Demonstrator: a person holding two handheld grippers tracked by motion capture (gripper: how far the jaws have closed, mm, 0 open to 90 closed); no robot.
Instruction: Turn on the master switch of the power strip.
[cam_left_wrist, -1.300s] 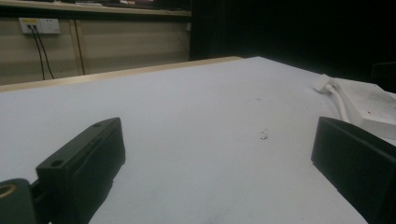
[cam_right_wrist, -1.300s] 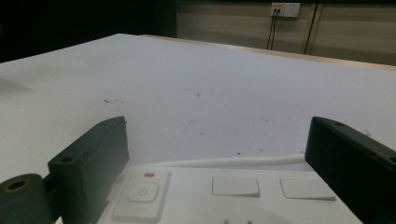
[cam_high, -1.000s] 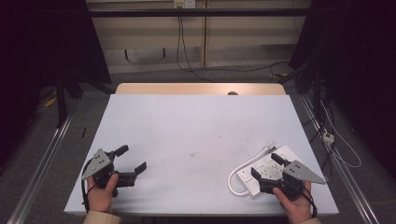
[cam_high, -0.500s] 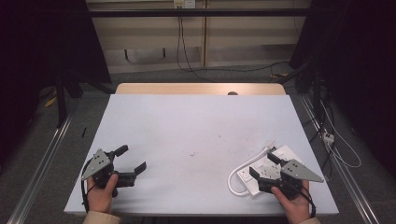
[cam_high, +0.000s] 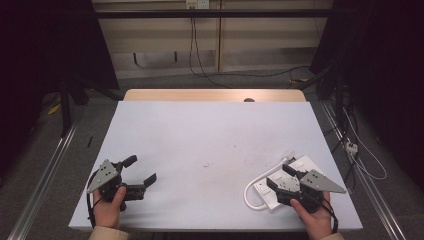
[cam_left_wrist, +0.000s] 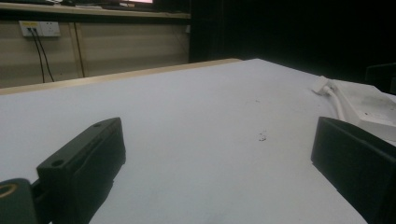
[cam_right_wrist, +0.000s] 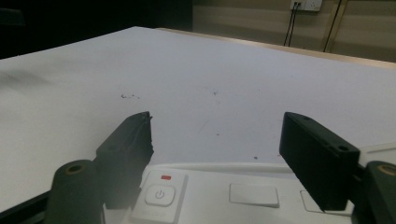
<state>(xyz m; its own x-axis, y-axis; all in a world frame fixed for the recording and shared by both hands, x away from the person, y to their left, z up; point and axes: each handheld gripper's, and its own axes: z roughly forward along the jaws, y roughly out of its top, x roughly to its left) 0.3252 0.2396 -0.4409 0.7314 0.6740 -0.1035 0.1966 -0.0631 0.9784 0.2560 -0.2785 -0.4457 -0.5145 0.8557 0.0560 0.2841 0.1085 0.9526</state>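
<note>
Work surface: white-topped table (cam_high: 210, 145) carrying one item.

The top is matte white, with a bare wooden strip (cam_high: 215, 95) exposed along its far edge at 12 o'clock. Faint dark scuffs and specks (cam_high: 206, 164) mark the middle of the surface, seen also in the left gripper view (cam_left_wrist: 262, 136). A white power strip (cam_high: 296, 172) lies flat on the top towards 4 o'clock, near the right edge (its near end is partly covered from above). Its white cable (cam_high: 249, 192) loops on the surface at the strip's left side. The right gripper view shows a power button (cam_right_wrist: 159, 195) under a small red mark on the strip's upper face.
</note>
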